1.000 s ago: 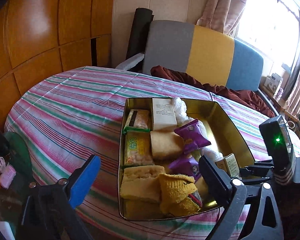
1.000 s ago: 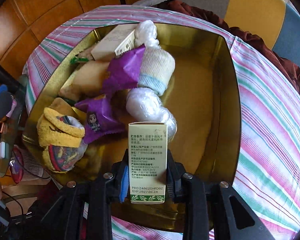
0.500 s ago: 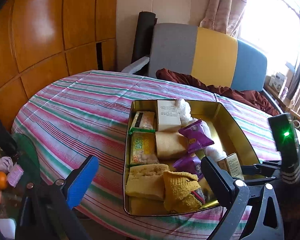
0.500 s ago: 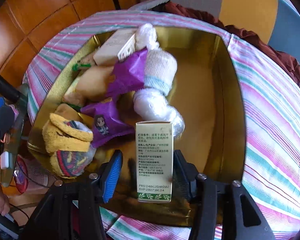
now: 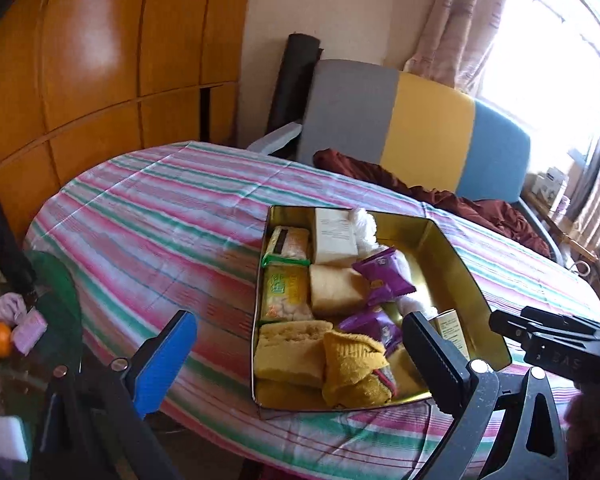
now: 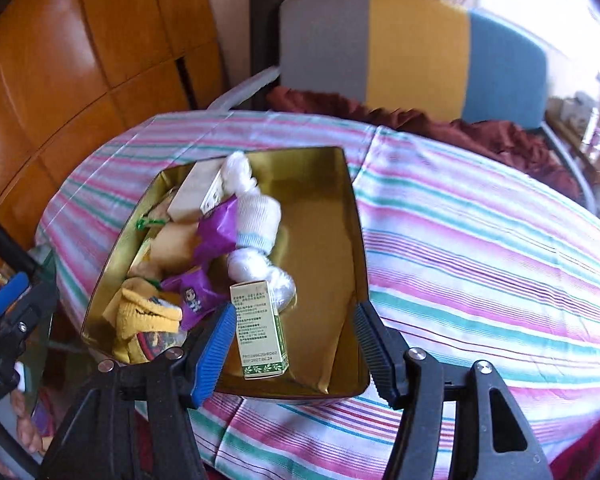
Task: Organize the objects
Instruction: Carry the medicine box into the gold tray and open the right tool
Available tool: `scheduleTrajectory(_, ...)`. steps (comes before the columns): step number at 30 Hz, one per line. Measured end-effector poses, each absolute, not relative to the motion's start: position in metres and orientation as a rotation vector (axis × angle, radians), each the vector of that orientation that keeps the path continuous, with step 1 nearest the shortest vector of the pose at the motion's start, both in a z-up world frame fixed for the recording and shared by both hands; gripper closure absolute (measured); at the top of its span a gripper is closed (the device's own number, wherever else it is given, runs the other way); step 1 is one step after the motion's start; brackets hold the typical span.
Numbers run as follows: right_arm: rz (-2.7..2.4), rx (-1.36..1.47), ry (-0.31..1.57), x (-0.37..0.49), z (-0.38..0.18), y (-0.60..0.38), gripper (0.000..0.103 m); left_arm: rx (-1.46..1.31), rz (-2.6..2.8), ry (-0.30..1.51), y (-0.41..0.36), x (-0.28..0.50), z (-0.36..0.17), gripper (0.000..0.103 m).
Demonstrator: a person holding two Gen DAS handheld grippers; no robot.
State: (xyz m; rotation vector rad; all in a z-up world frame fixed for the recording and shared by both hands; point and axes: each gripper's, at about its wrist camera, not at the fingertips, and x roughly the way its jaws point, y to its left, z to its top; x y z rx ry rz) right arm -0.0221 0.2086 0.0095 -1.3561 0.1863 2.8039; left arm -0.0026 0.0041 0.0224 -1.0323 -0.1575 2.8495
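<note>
Right gripper (image 6: 296, 344) is hovering wide open at the near edge of the gold tin (image 6: 356, 240), gripping nothing; its blue-padded finger (image 6: 216, 354) is sitting just beside the small green-and-white carton (image 6: 260, 330), apart from it. That carton is standing upright inside the tin at the near wall, roughly midway along it. Left gripper (image 5: 296, 360) is also hanging wide open and empty, just off the tin's near-left corner, over the near edge of the striped tablecloth (image 5: 172, 232).

Tin contents, near to far:
- a yellow knitted sock (image 5: 354, 364) is lying in the near-left corner, beside a pale yellow cake piece (image 5: 290, 352);
- two purple snack packets (image 6: 216, 232) are resting mid-tin, touching white wrapped bundles (image 6: 258, 216);
- green-trimmed snack bags (image 5: 284, 280) are lining the left wall;
- a cream box (image 5: 334, 236) is lying at the far wall.

The tin's right half is showing bare gold floor. A grey, yellow and blue chair (image 5: 416, 120) is standing beyond the far edge.
</note>
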Motion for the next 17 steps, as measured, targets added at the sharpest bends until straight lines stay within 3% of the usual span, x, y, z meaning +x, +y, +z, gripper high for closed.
scheduleTrajectory(17,2.846,-1.305,0.044,-0.008,0.005,0.178,0.041,-1.030,2.910,-0.119,0.001,0.011,0.022,0.000)
